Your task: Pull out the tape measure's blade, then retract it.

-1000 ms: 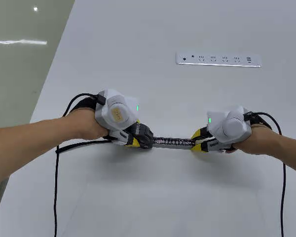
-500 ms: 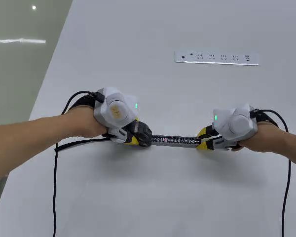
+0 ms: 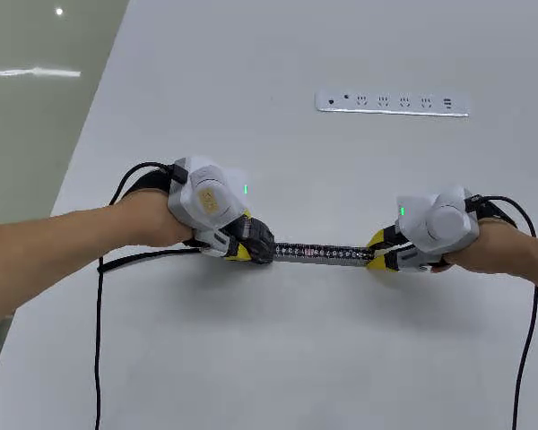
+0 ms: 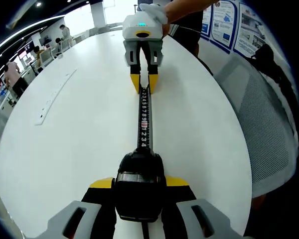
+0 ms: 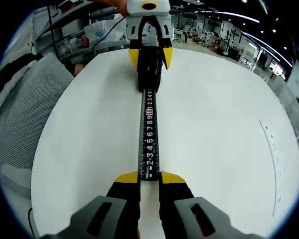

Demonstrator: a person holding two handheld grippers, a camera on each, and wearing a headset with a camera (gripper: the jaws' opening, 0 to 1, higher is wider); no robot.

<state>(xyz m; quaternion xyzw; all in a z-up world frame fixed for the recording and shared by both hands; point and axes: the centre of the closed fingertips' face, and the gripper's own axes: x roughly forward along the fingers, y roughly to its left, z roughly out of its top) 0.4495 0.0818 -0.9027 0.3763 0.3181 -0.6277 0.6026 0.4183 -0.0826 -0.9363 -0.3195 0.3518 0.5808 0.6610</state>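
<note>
A black tape measure case lies low over the white table, with my left gripper shut on its sides. Its black blade with white numbers runs out to the right. My right gripper is shut on the blade's end. In the left gripper view the right gripper faces me at the far end of the blade. Seen from the right gripper view, the left gripper holds the case at the far end.
A white power strip lies flat toward the back of the table. Black cables trail from both grippers over the near edge. A grey mesh chair stands beside the table.
My right gripper has moved right, away from the case, and more of the blade is out. The left gripper and the case have stayed nearly in place.
</note>
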